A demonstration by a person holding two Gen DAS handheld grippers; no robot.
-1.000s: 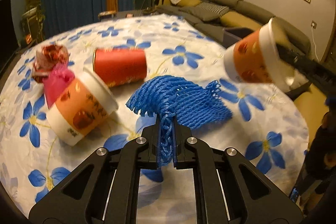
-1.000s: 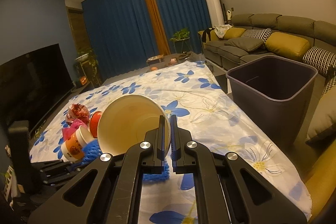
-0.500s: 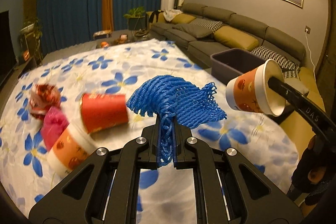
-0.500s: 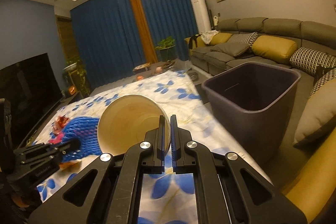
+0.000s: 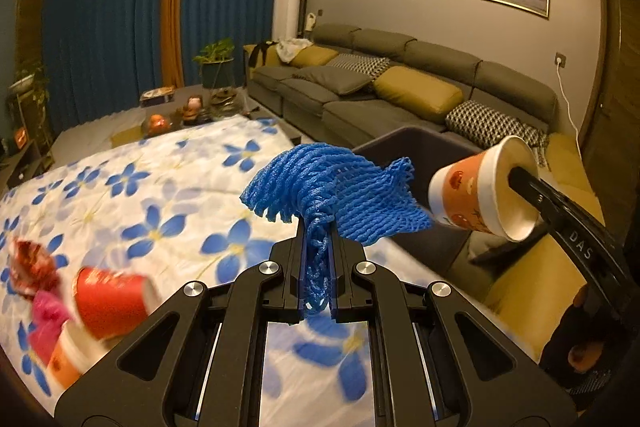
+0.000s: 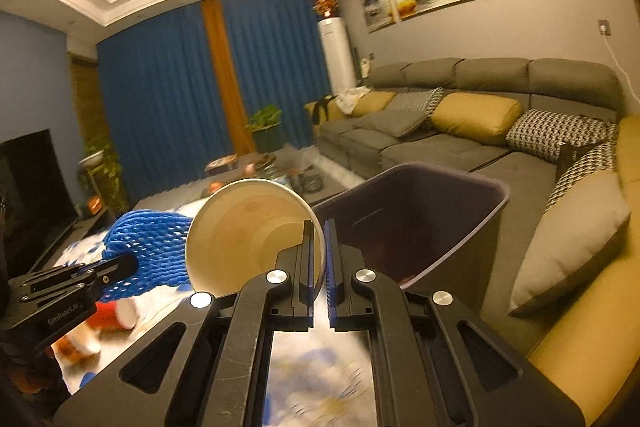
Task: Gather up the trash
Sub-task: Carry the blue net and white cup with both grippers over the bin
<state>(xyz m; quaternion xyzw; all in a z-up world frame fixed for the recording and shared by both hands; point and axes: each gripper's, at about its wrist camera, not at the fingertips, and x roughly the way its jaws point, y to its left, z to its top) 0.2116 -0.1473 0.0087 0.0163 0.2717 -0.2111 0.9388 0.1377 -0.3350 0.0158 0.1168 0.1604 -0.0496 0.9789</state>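
Observation:
My left gripper (image 5: pixel 318 251) is shut on a blue foam net sleeve (image 5: pixel 336 193), which fans out above its fingertips. My right gripper (image 6: pixel 319 247) is shut on the rim of an orange and white paper cup (image 6: pixel 248 231), whose open mouth faces the right wrist camera. That same cup (image 5: pixel 480 199) hangs to the right of the net in the left wrist view. A dark trash bin (image 6: pixel 420 223) stands just beyond the cup, off the table's edge; its rim (image 5: pixel 416 143) shows behind the net. The left gripper (image 6: pixel 112 267) and the net (image 6: pixel 148 247) appear left of the cup.
On the flowered tablecloth (image 5: pixel 160 195) at lower left lie a red cup (image 5: pixel 108 301), another orange cup (image 5: pixel 66 359), a pink wrapper (image 5: pixel 46 323) and a crumpled red wrapper (image 5: pixel 32 267). A grey and yellow sofa (image 6: pixel 460 123) runs behind the bin. A gloved hand (image 5: pixel 580 351) holds the right gripper.
Both grippers have risen and swung right toward the bin, carrying the net and the cup. The table trash has slid to the lower left of the left wrist view.

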